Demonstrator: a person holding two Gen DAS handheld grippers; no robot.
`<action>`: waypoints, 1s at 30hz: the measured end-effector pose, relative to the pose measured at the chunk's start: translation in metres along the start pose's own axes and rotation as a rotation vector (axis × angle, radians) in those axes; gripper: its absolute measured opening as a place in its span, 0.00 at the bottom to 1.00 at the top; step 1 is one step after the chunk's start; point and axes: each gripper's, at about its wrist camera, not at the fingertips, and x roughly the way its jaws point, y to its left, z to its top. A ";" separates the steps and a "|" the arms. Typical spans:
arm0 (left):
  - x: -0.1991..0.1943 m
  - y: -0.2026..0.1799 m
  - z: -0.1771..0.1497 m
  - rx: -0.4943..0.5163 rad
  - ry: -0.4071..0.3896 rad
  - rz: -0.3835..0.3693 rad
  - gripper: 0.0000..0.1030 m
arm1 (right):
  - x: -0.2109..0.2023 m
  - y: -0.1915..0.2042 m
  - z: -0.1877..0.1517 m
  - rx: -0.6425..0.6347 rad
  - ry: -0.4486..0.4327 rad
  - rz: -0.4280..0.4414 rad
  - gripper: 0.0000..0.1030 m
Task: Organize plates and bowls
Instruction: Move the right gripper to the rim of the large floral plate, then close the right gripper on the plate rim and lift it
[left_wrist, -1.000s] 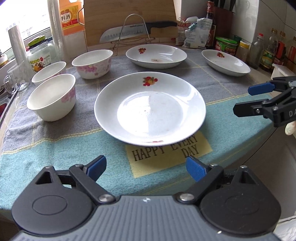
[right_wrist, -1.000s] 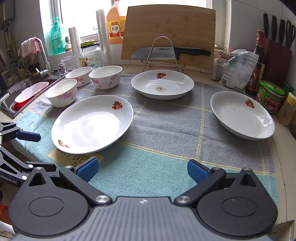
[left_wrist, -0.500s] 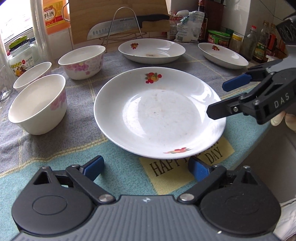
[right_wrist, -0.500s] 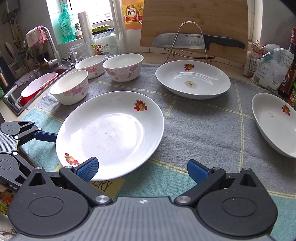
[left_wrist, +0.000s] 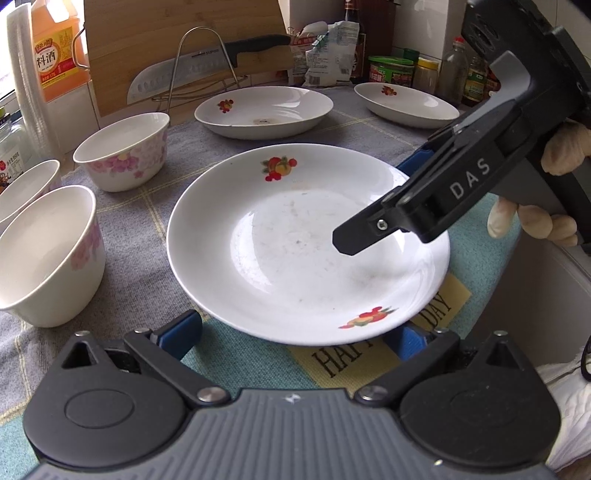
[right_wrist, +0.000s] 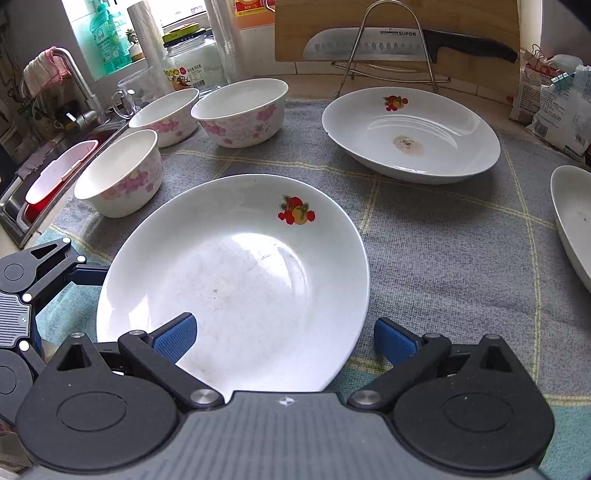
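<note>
A large white plate (left_wrist: 295, 251) with fruit prints lies on the towel-covered counter; it also shows in the right wrist view (right_wrist: 236, 280). My left gripper (left_wrist: 295, 334) is open, its blue pads at the plate's near rim. My right gripper (right_wrist: 284, 338) is open, reaching over the plate's right side with one finger above the plate and one beyond its rim; it shows in the left wrist view (left_wrist: 373, 225). Two more plates (right_wrist: 410, 133) (left_wrist: 406, 105) lie at the back and right. Three floral bowls (right_wrist: 240, 110) (right_wrist: 162, 116) (right_wrist: 118, 173) stand at left.
A checked towel (right_wrist: 443, 236) covers the counter. A cutting board and a knife on a wire rack (right_wrist: 388, 40) stand at the back. Bottles and jars (left_wrist: 391, 70) line the right back. A sink with a red basin (right_wrist: 48, 181) is at left.
Both grippers have moved in toward the large plate. The right gripper now reaches over the plate's right rim; the left gripper's pads have reached its near edge.
</note>
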 end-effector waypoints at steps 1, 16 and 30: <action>0.000 0.000 0.000 0.005 -0.003 -0.004 1.00 | 0.001 0.001 0.001 0.005 0.003 -0.004 1.00; -0.001 0.002 -0.004 0.018 -0.034 -0.016 1.00 | 0.012 0.012 0.009 -0.096 0.108 -0.037 1.00; -0.002 0.002 -0.005 0.032 -0.041 -0.028 1.00 | 0.007 0.003 0.022 -0.153 0.149 0.073 1.00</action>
